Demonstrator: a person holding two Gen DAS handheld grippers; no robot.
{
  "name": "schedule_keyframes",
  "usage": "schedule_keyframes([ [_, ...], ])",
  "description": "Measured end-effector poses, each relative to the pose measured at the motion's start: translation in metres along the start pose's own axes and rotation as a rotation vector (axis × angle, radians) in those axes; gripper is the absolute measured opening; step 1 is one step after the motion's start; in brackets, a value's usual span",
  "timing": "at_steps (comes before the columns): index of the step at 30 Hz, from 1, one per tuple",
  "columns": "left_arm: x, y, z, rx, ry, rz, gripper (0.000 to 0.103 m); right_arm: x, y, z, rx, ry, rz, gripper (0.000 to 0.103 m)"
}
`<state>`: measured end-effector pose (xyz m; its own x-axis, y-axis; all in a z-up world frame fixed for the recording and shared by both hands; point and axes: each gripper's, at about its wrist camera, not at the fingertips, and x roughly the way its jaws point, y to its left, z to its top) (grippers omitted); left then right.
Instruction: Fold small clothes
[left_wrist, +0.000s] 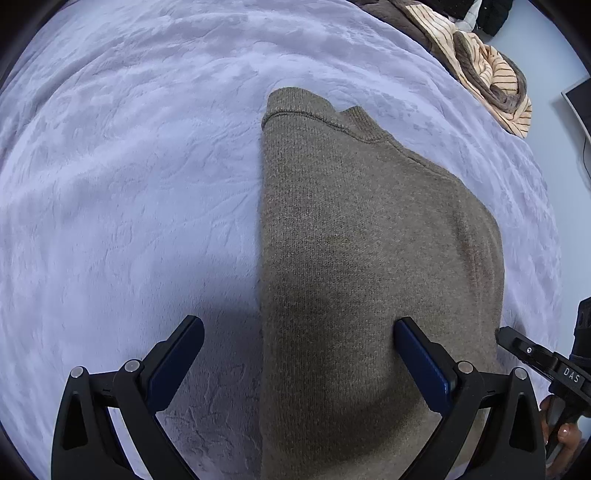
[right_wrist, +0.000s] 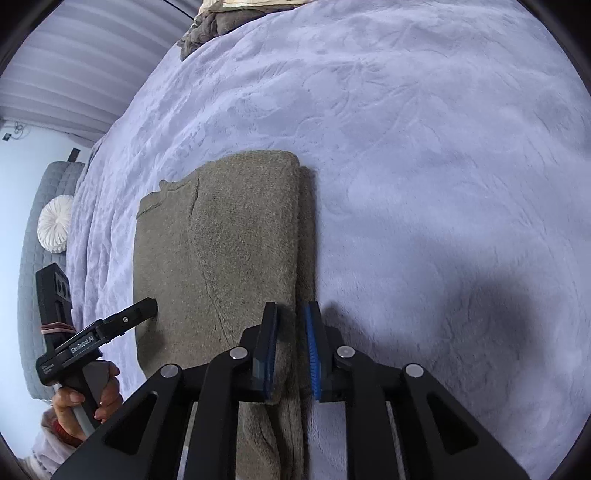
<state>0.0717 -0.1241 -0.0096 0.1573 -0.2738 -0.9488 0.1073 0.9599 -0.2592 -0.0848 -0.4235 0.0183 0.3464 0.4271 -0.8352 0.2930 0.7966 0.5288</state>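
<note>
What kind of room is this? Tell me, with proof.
Most likely a bedroom: the brown sweater lies on a bed's lilac plush blanket, with rumpled striped bedding at its far end and a round white cushion nearby.

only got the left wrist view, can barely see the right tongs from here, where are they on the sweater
Observer: The right tongs straddle the sweater's right folded edge, towards its near end.
Operator: are they clamped on it
Observer: It doesn't look so. A narrow gap shows between the pads, with the edge lying flat in it.
Operator: is that edge tidy
Observer: Not quite. A lower layer sticks out slightly past the top fold, onto the blanket.
</note>
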Motion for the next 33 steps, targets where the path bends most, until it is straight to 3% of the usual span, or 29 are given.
schedule_keyframes([
  [1,0.0,0.0,0.0,0.001,0.0,0.0,0.103,-0.001,-0.002,-0.002,0.009,0.002,0.008,0.037],
  [3,0.0,0.0,0.0,0.001,0.0,0.0,0.103,-0.002,-0.006,-0.004,0.023,0.004,0.03,0.048],
  [11,0.001,0.0,-0.001,0.004,0.004,0.006,0.103,0.008,-0.008,-0.002,0.051,0.013,0.079,0.049],
  [13,0.001,0.0,-0.001,0.004,0.008,0.005,0.103,0.013,-0.009,0.0,0.052,0.026,0.102,0.058],
  [20,0.004,0.003,0.0,-0.003,0.021,-0.017,0.103,0.031,-0.02,0.006,0.084,0.075,0.14,0.059],
  [26,-0.002,0.02,0.002,-0.03,0.033,-0.146,0.103,0.036,-0.017,0.012,0.05,0.099,0.188,0.059],
  [33,0.019,0.015,0.003,0.035,0.132,-0.263,0.103,0.059,-0.007,0.024,0.016,0.181,0.298,0.059],
])
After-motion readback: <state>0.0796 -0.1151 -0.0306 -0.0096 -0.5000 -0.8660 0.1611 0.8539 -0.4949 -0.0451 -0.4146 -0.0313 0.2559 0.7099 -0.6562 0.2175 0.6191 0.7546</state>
